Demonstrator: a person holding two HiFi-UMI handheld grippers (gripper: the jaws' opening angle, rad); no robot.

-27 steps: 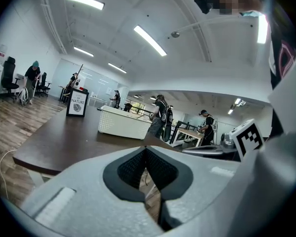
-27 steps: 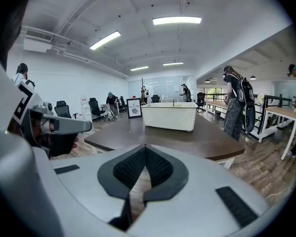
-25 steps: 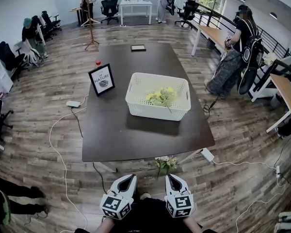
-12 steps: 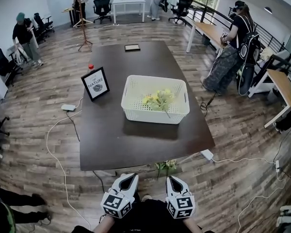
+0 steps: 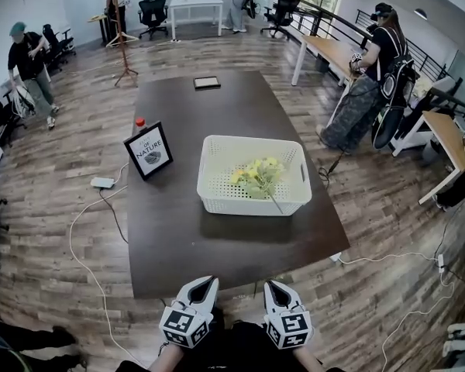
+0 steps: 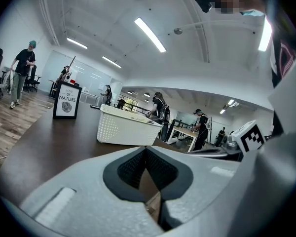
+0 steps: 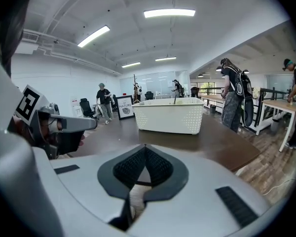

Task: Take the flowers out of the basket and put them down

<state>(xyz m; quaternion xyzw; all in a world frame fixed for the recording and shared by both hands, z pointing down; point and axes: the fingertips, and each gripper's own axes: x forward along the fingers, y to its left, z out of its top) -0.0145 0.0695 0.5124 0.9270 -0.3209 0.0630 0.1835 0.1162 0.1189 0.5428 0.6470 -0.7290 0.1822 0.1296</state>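
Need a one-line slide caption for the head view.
Left claw and right claw, both shut and empty, at the dark table's near edge; yellow flowers lie in the white basket.

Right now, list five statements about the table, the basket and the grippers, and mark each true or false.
1. The flowers lie in the basket. True.
2. The left gripper holds a flower. False: its jaws are shut on nothing.
3. In the head view, the sign stands left of the basket. True.
4. The basket sits on the floor. False: it stands on the table.
5. The right gripper reaches into the basket. False: it is at the table's near edge, jaws shut and empty.
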